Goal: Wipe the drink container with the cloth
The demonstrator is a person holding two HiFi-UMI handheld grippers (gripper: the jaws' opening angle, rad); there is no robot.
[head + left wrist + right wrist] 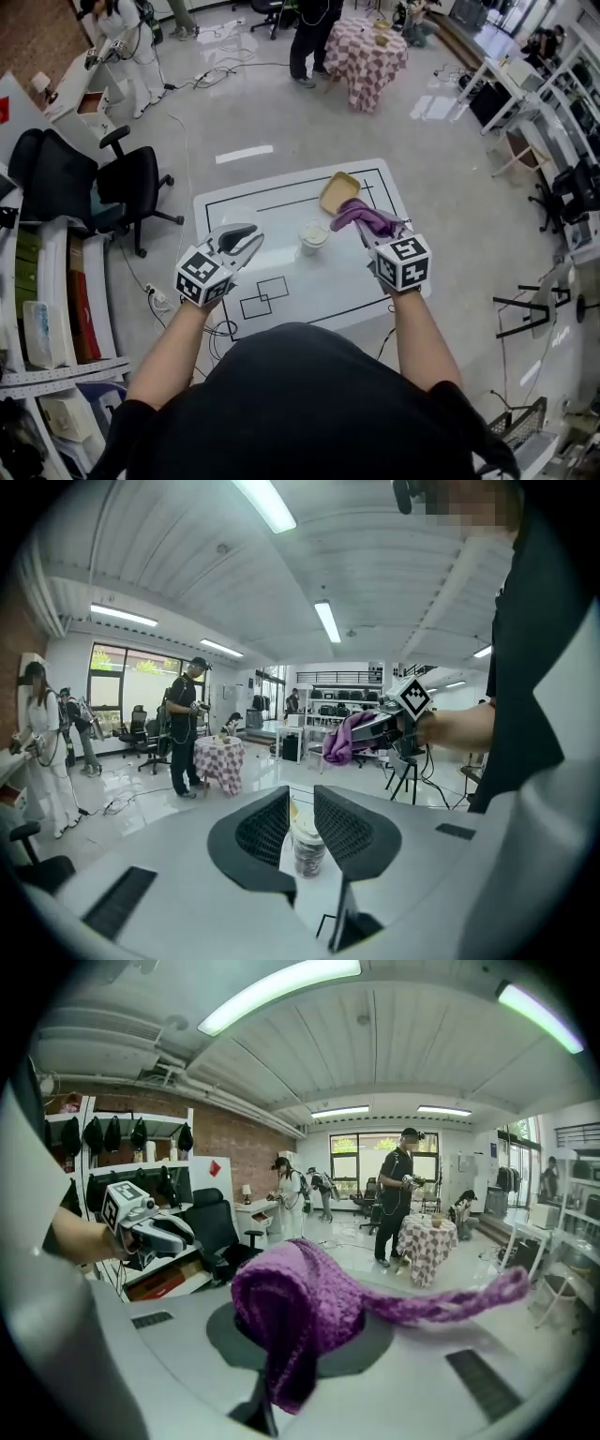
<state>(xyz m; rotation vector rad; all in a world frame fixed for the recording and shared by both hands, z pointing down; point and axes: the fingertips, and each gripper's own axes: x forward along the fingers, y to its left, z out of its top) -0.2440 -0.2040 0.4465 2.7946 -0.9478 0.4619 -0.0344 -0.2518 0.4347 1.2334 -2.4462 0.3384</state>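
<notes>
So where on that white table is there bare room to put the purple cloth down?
Bare room: the left half of the white table, from its far-left corner to the drawn black rectangles near the front edge. Crowded: the far right, where the tan tray, the white lidded cup and the purple knitted cloth held by the right gripper are close together.

Both forearms extended forward. Left gripper (246,235): jaws narrowly apart, gripping nothing. Right gripper (371,233): jaws clamped on purple cloth (357,214).
</notes>
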